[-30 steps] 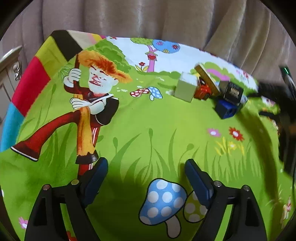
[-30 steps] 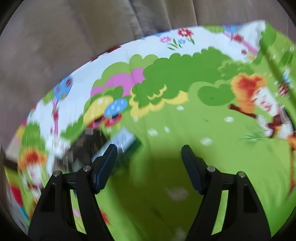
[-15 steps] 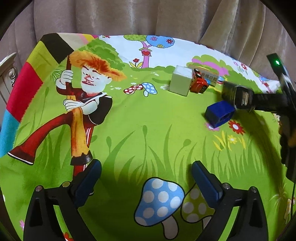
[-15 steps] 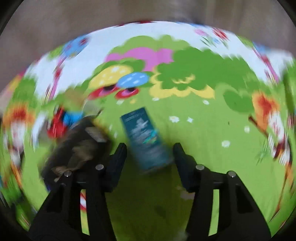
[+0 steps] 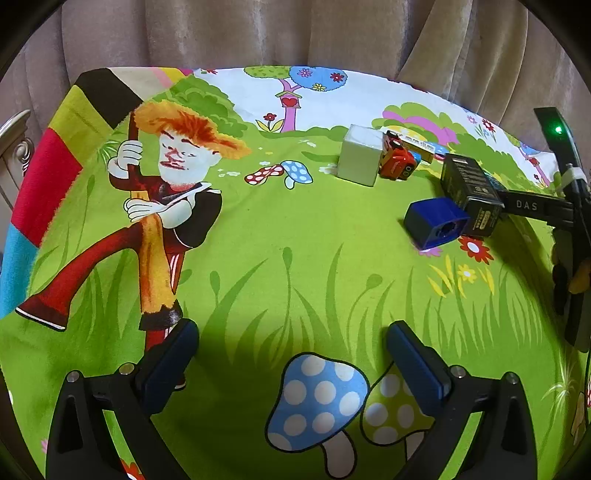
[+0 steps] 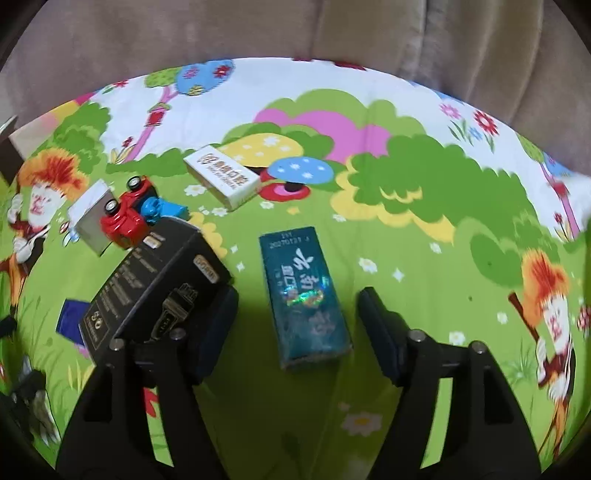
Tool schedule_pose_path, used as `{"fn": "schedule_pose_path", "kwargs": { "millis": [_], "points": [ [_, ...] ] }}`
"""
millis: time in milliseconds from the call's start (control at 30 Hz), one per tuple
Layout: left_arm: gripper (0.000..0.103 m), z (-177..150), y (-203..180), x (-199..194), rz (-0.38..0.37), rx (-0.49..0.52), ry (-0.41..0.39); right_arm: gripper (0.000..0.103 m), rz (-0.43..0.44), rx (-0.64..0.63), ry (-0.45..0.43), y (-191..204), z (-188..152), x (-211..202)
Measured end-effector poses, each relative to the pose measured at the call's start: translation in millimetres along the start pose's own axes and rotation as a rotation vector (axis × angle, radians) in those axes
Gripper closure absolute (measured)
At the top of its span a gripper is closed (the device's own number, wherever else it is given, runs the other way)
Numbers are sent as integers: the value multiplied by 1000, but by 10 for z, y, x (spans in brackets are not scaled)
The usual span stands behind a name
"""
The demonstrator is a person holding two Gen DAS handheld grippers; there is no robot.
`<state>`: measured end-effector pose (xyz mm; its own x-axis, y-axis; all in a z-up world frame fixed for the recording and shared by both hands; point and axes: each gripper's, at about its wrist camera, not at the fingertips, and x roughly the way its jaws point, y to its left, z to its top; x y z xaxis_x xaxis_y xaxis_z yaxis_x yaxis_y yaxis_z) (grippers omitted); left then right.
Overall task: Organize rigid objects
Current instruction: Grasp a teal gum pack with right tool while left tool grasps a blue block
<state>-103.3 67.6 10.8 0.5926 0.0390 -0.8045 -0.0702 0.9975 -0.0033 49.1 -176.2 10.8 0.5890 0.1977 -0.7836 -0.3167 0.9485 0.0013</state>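
My right gripper [image 6: 297, 328] is open around a teal box [image 6: 304, 295] that lies flat between its fingers. A black box [image 6: 155, 288] lies just left of its left finger, also in the left wrist view [image 5: 469, 194]. A blue cube [image 5: 436, 221], a red toy car [image 5: 397, 162], a pale cube [image 5: 360, 155] and a white flat box [image 6: 221, 175] lie nearby. My left gripper [image 5: 291, 354] is open and empty over the cloth, far from the objects.
The colourful cartoon cloth [image 5: 258, 240] covers the table. Beige curtains [image 5: 295, 33] hang behind its far edge. The right gripper's arm [image 5: 569, 221] shows at the right edge of the left wrist view.
The right gripper swung left and came down over the teal box, which now lies between its fingers. The left gripper drew back a little; its view has widened.
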Motion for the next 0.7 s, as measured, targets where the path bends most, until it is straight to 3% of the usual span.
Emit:
{"fn": "schedule_pose_path", "kwargs": {
  "millis": [167, 300, 367, 400, 433, 467, 500, 633, 700],
  "points": [
    [0, 186, -277, 104, -54, 145, 19, 66, -2, -16, -6, -35, -302, -248],
    [0, 457, -724, 267, -70, 346, -30, 66, -20, 22, -12, -72, -745, -596],
    [0, 604, -857, 379, -108, 394, -38, 66, -22, 25, -15, -55, -917, -743],
    [8, 677, -888, 435, -147, 398, -31, 66, -23, 25, -19, -40, -989, -801],
    [32, 720, -896, 461, -208, 391, -26, 66, -23, 29, -25, -24, -1054, -850],
    [47, 751, -885, 478, -280, 368, -11, 66, -27, 28, -33, -2, -1104, -886],
    [75, 764, -876, 456, -276, 343, -16, 66, -30, 27, -38, 14, -1141, -908],
    [75, 482, -789, 262, -235, 279, -49, 66, -27, 46, -41, 29, -1193, -953],
    [75, 275, -705, 109, -178, 225, -60, 66, -31, 44, -41, 35, -1192, -949]
  ]
}}
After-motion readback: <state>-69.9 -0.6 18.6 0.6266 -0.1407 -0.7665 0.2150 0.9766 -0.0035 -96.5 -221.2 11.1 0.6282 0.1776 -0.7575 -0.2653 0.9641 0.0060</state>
